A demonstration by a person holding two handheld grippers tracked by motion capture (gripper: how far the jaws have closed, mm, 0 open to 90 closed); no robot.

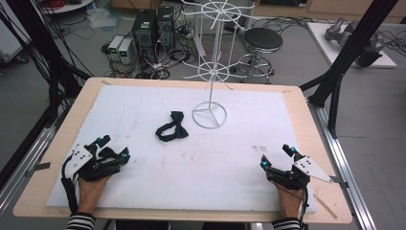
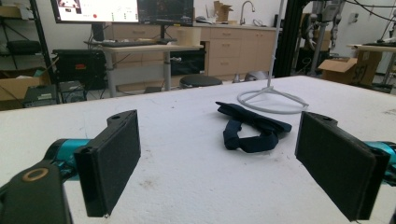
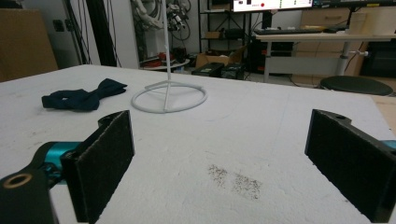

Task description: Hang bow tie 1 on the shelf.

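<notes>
A dark navy bow tie with its strap (image 1: 172, 127) lies on the white mat, left of the white wire stand's ring base (image 1: 209, 115). The left gripper view looks at the bow tie (image 2: 252, 127) from a short way off, beyond the gap between the jaws. My left gripper (image 1: 113, 148) rests near the mat's front left, open, nothing between its pads (image 2: 112, 158). At the front right sits my right gripper (image 1: 276, 156), open too, with bare mat between its pads (image 3: 102, 163). From there the bow tie (image 3: 84, 98) and the stand's base (image 3: 169, 99) lie far ahead to the left.
The white wire stand (image 1: 214, 43) rises tall with spoked rings at two levels. The white mat (image 1: 143, 182) covers most of the wooden table (image 1: 38, 191). A dark smudge (image 3: 236, 181) marks the mat before the right gripper. Behind the table are computers, cables and a stool (image 1: 262, 40).
</notes>
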